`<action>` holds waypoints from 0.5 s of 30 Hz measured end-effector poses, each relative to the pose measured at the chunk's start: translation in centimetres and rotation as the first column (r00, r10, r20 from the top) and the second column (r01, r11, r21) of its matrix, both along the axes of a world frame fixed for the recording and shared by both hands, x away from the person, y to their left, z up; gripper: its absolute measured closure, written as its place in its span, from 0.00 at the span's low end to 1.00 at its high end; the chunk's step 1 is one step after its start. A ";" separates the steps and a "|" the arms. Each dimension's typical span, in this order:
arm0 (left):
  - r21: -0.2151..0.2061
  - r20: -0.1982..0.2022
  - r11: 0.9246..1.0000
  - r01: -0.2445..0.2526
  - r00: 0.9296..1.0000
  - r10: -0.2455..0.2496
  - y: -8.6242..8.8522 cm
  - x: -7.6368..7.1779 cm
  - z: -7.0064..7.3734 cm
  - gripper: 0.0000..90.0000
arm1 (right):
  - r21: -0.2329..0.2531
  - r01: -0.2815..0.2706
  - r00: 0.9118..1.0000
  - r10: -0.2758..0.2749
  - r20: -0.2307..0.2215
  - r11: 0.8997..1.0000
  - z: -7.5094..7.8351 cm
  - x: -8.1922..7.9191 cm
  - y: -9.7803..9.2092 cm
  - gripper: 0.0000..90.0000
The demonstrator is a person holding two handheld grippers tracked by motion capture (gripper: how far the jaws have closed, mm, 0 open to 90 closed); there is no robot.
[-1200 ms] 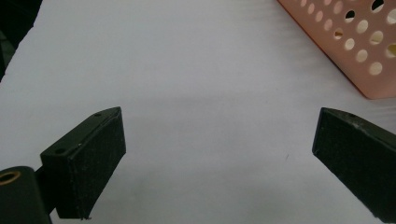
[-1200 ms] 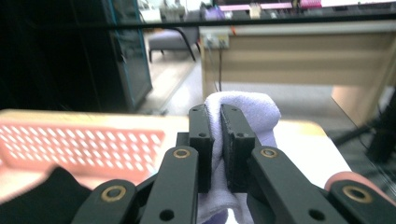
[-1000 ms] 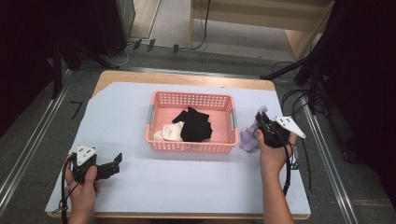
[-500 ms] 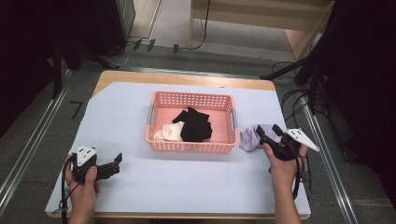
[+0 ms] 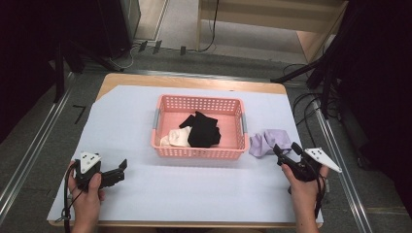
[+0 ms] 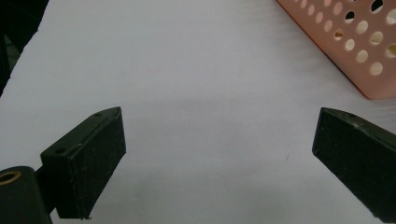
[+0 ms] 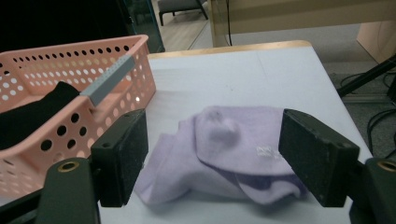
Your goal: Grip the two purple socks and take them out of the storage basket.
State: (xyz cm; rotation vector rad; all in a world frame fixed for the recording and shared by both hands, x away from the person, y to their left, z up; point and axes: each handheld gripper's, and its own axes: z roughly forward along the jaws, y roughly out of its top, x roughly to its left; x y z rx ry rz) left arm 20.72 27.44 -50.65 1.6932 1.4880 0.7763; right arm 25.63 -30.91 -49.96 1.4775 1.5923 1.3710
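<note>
A pink perforated basket [image 5: 197,149] stands mid-table and holds black socks [image 5: 203,129] and a cream sock [image 5: 176,138]. A crumpled lilac sock [image 5: 265,141] [image 7: 233,149] lies on the white table cover just right of the basket. My right gripper [image 5: 286,151] [image 7: 224,158] sits low at the near right, open, its jaws on either side of the lilac sock and a little short of it. At the near left my left gripper [image 5: 119,171] [image 6: 219,154] rests open over bare cover, nothing between its jaws, with the basket corner [image 6: 355,42] ahead to its right.
The white cover [image 5: 121,121] spans the wooden table [image 5: 194,81]. Metal rails [image 5: 29,155] run along the floor on both sides. Cables [image 5: 311,111] and dark stands crowd the right side beyond the table edge.
My right gripper came down from a raised pose, let go of the lilac sock beside the basket, and drew back toward the near edge. The left gripper stayed put.
</note>
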 end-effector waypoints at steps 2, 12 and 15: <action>0.000 0.001 1.000 0.000 1.000 0.000 0.0 0.0 0.0 0.04 | 0.003 0.004 1.000 -0.004 -0.007 1.000 -0.2 -0.5 -0.3 0.27; 0.005 0.001 1.000 -0.001 1.000 0.001 0.0 0.0 0.0 0.04 | 0.006 0.033 0.999 -0.033 -0.006 0.999 -0.9 -2.5 -2.1 0.28; 0.006 0.001 1.000 -0.001 1.000 0.001 0.0 0.0 0.0 0.04 | -0.003 0.036 0.999 -0.036 -0.008 0.999 -1.1 -3.1 -2.6 0.28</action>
